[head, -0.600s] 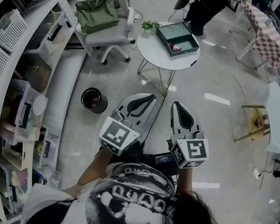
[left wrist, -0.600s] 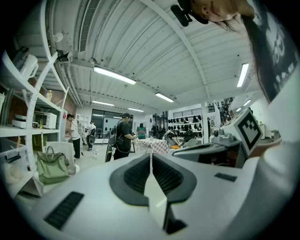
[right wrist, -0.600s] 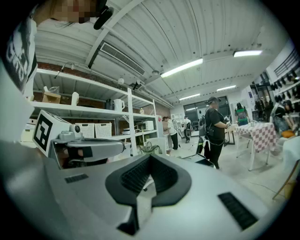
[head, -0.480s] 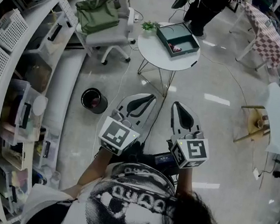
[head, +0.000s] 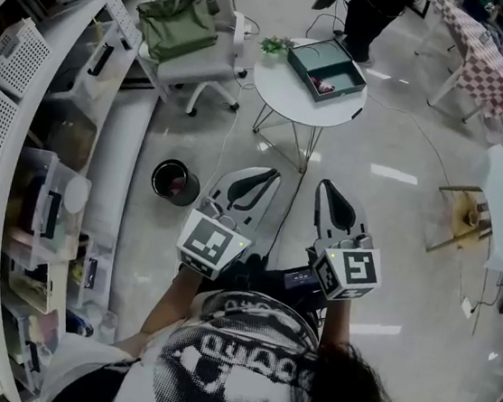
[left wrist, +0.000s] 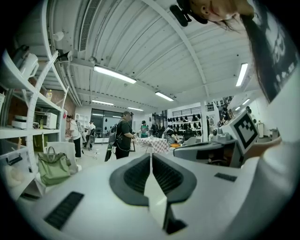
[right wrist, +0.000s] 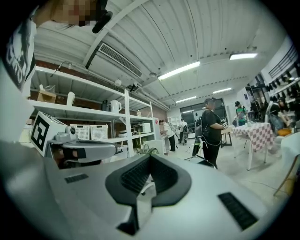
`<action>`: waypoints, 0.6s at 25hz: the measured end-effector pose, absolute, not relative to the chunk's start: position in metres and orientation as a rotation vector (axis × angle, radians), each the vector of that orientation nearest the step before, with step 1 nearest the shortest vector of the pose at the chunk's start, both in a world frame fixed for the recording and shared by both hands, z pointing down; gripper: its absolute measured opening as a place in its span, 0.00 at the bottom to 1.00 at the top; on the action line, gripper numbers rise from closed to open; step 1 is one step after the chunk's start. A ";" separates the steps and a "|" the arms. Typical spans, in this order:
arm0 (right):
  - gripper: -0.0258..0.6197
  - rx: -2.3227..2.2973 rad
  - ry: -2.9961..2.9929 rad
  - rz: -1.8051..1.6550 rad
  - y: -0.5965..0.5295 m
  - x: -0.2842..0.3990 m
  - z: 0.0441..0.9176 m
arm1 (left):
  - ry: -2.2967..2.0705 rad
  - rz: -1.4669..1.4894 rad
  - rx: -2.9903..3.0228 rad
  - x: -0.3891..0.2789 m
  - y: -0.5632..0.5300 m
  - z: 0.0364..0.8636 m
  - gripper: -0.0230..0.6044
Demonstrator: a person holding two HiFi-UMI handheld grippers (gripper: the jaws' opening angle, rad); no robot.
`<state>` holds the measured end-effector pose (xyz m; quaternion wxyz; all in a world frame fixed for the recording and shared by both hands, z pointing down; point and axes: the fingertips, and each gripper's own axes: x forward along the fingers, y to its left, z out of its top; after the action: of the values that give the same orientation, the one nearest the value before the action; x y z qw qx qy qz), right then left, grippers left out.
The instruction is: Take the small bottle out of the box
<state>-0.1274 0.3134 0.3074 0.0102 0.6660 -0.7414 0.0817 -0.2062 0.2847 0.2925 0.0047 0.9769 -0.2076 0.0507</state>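
A dark teal open box [head: 327, 67] lies on a round white table [head: 293, 96] across the floor, far ahead of me. Small things [head: 321, 85] lie in it, too small to tell a bottle among them. My left gripper [head: 267, 174] and right gripper [head: 328, 189] are held side by side close to my body, pointing toward the table, well short of it. Both are shut with nothing between the jaws. The left gripper view shows the left gripper [left wrist: 151, 157] with pads meeting; the right gripper [right wrist: 150, 158] is the same in its own view.
A white office chair with a green bag [head: 175, 21] stands left of the table, with a small plant [head: 273, 45] on the table's edge. A black bin [head: 175, 182] sits on the floor. Shelves [head: 25, 122] line the left. A person [head: 366, 9] stands beyond the table; a white chair [head: 501, 213] is at the right.
The head view has shifted slightly, so the table sits a little farther right. Both grippers stay side by side and shut.
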 end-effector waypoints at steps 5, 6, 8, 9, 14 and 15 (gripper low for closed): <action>0.04 2.095 -2.296 0.289 0.313 -0.129 0.316 | -0.618 0.142 3.047 -0.205 0.279 0.298 0.07; 0.04 2.097 -2.292 0.297 0.314 -0.128 0.318 | -0.609 0.141 3.045 -0.203 0.279 0.299 0.07; 0.04 2.106 -2.284 0.312 0.314 -0.123 0.321 | -0.588 0.138 3.047 -0.197 0.279 0.300 0.07; 0.04 2.112 -2.281 0.320 0.313 -0.119 0.321 | -0.578 0.134 3.051 -0.193 0.278 0.300 0.07; 0.04 2.126 -2.271 0.359 0.303 -0.098 0.329 | -0.548 0.157 3.050 -0.171 0.268 0.307 0.07; 0.04 2.121 -2.271 0.366 0.299 -0.093 0.331 | -0.549 0.164 3.044 -0.165 0.265 0.308 0.07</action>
<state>-0.0929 0.2990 0.3313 0.0062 0.6778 -0.7259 0.1168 -0.1653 0.2647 0.3084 0.0222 0.9825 -0.1773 0.0529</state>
